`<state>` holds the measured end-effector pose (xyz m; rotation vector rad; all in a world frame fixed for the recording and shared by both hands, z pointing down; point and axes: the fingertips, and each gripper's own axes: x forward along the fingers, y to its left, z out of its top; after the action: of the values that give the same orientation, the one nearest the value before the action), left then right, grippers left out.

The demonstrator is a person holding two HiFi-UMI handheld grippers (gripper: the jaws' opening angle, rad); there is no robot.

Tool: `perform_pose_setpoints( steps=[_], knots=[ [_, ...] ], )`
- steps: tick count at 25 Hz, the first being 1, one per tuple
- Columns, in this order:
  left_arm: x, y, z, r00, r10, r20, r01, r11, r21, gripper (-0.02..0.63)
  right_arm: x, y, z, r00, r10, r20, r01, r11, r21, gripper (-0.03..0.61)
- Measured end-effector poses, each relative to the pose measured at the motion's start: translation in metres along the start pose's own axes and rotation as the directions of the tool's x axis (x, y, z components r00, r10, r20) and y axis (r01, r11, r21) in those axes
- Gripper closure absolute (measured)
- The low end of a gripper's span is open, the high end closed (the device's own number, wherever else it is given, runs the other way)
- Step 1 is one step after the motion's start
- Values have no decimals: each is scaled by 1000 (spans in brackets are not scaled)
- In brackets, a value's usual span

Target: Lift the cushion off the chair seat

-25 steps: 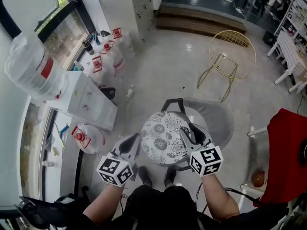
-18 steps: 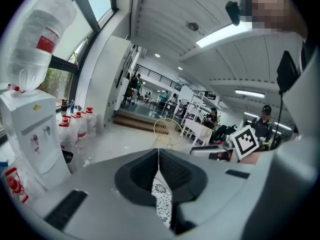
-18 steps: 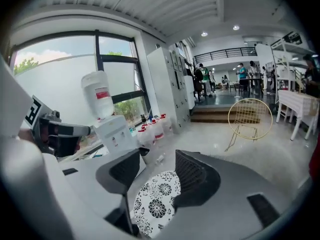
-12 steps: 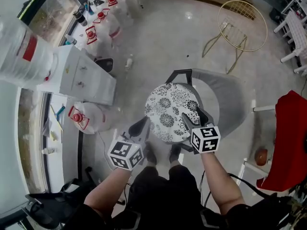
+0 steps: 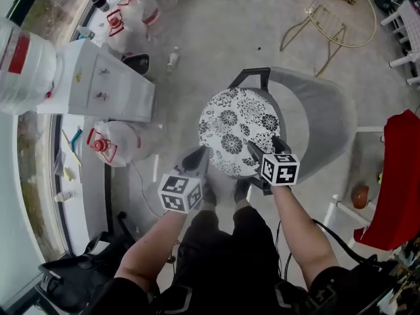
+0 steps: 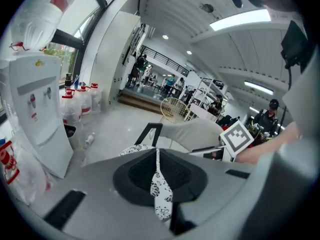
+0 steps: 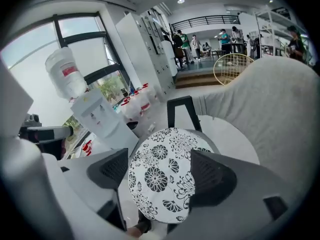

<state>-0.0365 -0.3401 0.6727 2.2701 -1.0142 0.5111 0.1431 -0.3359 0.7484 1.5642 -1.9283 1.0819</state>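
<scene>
A round white cushion [image 5: 237,131] with black flowers lies on the seat of a grey chair [image 5: 315,117]. My right gripper [image 5: 267,147] hangs over the cushion's near right edge, open. Its jaws have just been opening, and in the right gripper view [image 7: 160,176] the cushion [image 7: 165,149] shows in the gap below them, untouched. My left gripper [image 5: 199,155] is at the cushion's near left edge. In the left gripper view [image 6: 157,169] its pads stand together with only a thin slit, through which the cushion's pattern [image 6: 131,149] shows.
A white water dispenser [image 5: 98,84] stands to the left, with water jugs [image 5: 115,149] beside it on the floor. A gold wire chair [image 5: 341,5] is at the back right, a red cloth [image 5: 394,176] at the right. The person's feet [image 5: 207,192] are before the chair.
Both grippers have come down toward the cushion's near edge. The right gripper's jaws have spread apart. The chair now sits higher in the head view.
</scene>
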Motion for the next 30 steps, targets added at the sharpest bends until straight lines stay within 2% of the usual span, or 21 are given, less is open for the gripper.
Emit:
perform_pose_setpoints(
  steps=[6, 12, 18, 21, 25, 30],
  knots=[
    [19, 19, -30, 999, 0, -50, -1, 999, -35, 604, 34, -27, -48, 992, -75, -101, 83, 994, 76, 183],
    [44, 26, -52, 997, 1, -77, -3, 1000, -26, 603, 60, -53, -80, 973, -168, -158, 184, 979, 91, 170],
    [62, 26, -71, 995, -17, -100, 14, 999, -36, 603, 83, -74, -99, 963, -195, -185, 223, 964, 146, 167],
    [74, 29, -80, 993, -18, -113, 13, 999, -43, 603, 91, -92, -108, 949, -233, -212, 267, 952, 151, 167],
    [90, 30, -90, 990, -20, -138, 14, 999, -46, 543, 103, -112, -115, 936, -259, -238, 299, 943, 147, 167],
    [109, 33, -100, 987, -13, -160, 5, 999, -50, 543, 117, -129, -123, 931, -258, -259, 304, 940, 157, 167]
  ],
)
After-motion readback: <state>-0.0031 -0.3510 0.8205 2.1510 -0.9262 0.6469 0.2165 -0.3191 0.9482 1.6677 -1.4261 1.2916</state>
